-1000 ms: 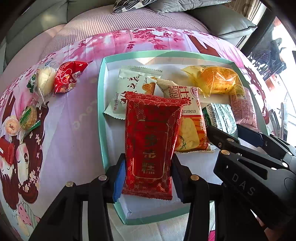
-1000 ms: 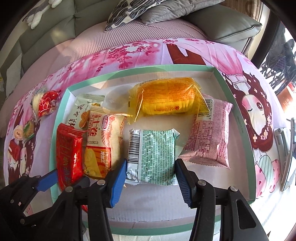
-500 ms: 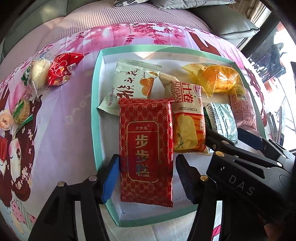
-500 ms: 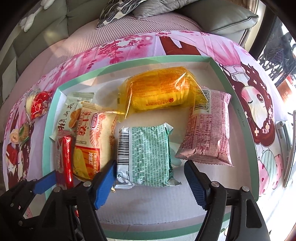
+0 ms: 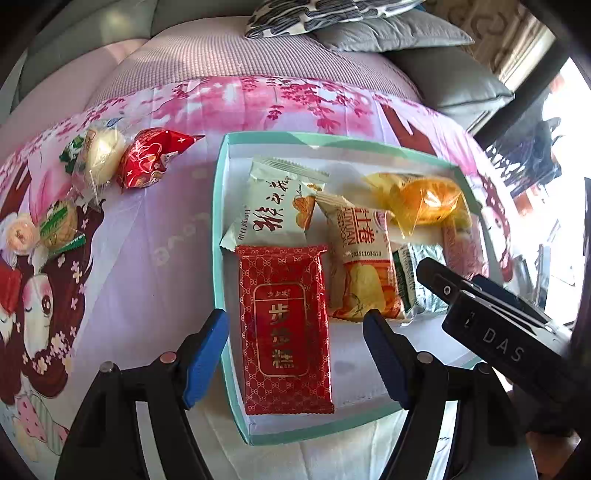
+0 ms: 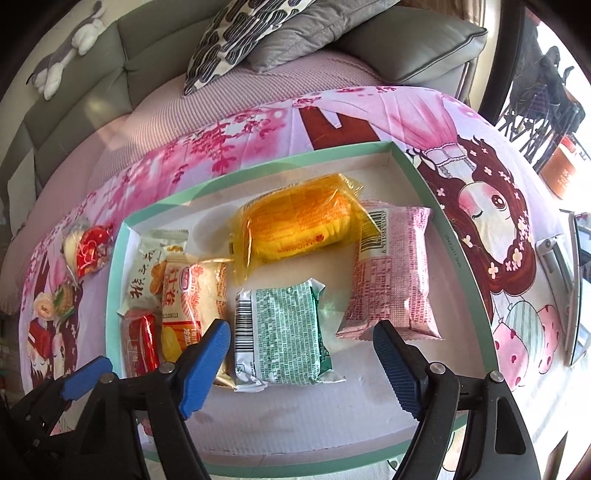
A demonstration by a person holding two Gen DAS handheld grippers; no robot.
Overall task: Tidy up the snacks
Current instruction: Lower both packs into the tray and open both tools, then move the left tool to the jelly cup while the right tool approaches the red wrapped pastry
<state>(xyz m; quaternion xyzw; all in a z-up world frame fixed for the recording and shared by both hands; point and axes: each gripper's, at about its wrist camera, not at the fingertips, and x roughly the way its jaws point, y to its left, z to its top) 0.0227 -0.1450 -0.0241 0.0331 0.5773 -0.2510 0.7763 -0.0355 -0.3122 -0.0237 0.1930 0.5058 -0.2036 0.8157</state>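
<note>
- Your left gripper has just been opening; its fingers stand spread on either side of the red pack, clear of it. The pack lies flat in the tray, at its near left corner.
- Your right gripper has also just been opening, though hardly at all in the last moment; its fingers stand apart around the near end of the green pack, not pressing it. That pack lies flat, mid-tray.
- Also in the tray: a white pack at the far left, a yellow pack beside the red one, an orange pack at the back, a pink pack on the right.
- The tray is shallow, with mint-green walls and a white floor, and sits on a desk under a pink cloth printed with blossoms and cartoon girls.
- Left of the tray, on the cloth, small wrapped sweets lie loose: a red sweet, a pale one touching it, and more nearer the desk's edge.
- Behind the desk stands a grey-green sofa with a lilac cover, a patterned cushion and a grey cushion.
- A plush toy lies on the sofa back.
- Bright daylight comes in on the right.
</note>
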